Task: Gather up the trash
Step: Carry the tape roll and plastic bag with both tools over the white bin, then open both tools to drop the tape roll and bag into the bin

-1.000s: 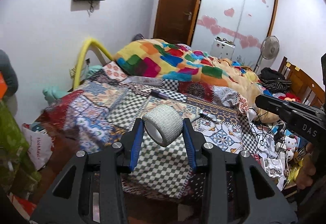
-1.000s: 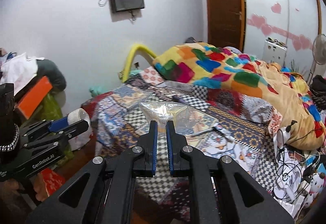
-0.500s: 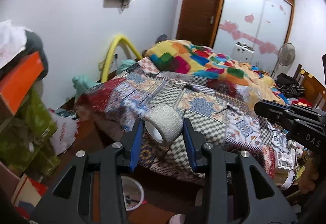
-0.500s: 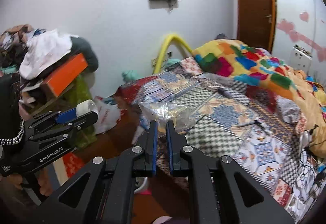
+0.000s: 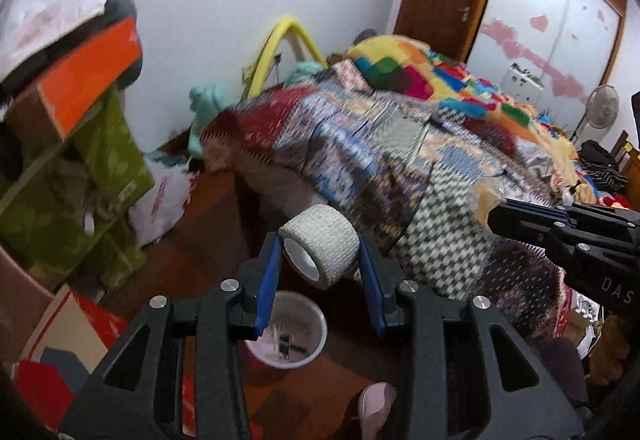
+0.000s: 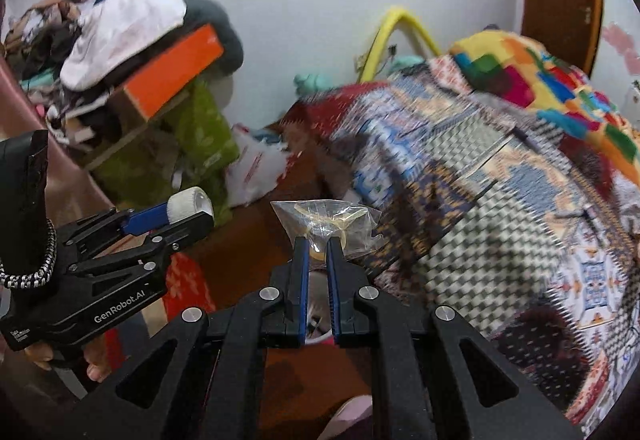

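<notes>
My left gripper (image 5: 319,254) is shut on a white bandage roll (image 5: 320,250) and holds it in the air above a small white trash bin (image 5: 286,340) on the floor. The roll also shows in the right wrist view (image 6: 190,204), left of my right gripper (image 6: 317,246). My right gripper is shut on a crumpled clear plastic bag (image 6: 328,222) and holds it above the floor beside the bed. Part of the bin shows between the right fingers (image 6: 318,314). In the left wrist view the right gripper (image 5: 500,217) is at the right with the bag (image 5: 486,191).
A bed with a patchwork quilt (image 5: 400,147) fills the right side. A pile of boxes and clothes with an orange box (image 5: 88,75) and green boxes (image 5: 100,167) stands at the left. A white plastic bag (image 5: 164,195) lies on the brown floor.
Both grippers have swung left and down from over the bed to the floor beside it, with the roll and the bag still held. The white bin has come closer below them.
</notes>
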